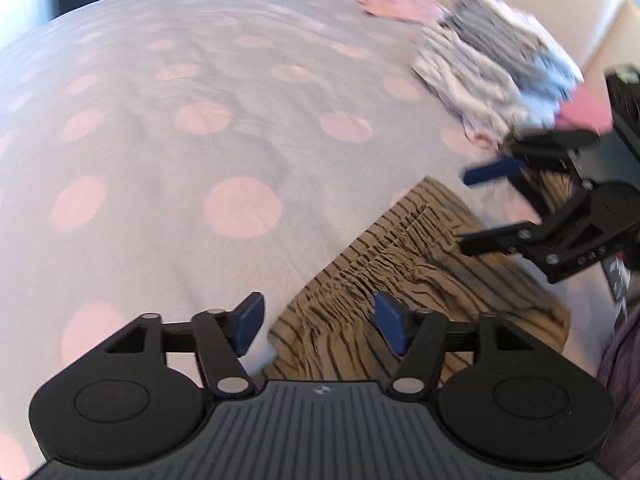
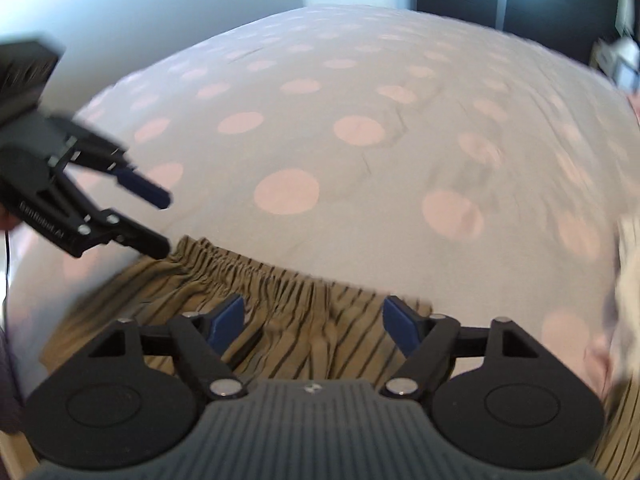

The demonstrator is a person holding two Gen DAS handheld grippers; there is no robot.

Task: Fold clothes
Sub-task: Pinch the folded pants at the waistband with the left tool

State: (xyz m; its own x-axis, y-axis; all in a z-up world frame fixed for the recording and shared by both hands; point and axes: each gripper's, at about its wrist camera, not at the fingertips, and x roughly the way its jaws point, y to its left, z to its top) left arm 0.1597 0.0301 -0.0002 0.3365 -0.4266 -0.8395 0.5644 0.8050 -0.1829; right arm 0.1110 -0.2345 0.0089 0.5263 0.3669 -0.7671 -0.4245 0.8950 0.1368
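Tan striped shorts (image 2: 304, 332), gathered elastic waistband, flat on polka-dot bedspread (image 2: 360, 160).

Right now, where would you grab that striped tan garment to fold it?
Probably by the gathered elastic waistband of the striped tan garment, one gripper near each end, coming down from above. It lies flat on the dotted bedspread, and that bunched edge is thick enough to pinch. The left gripper and right gripper hover open over it.
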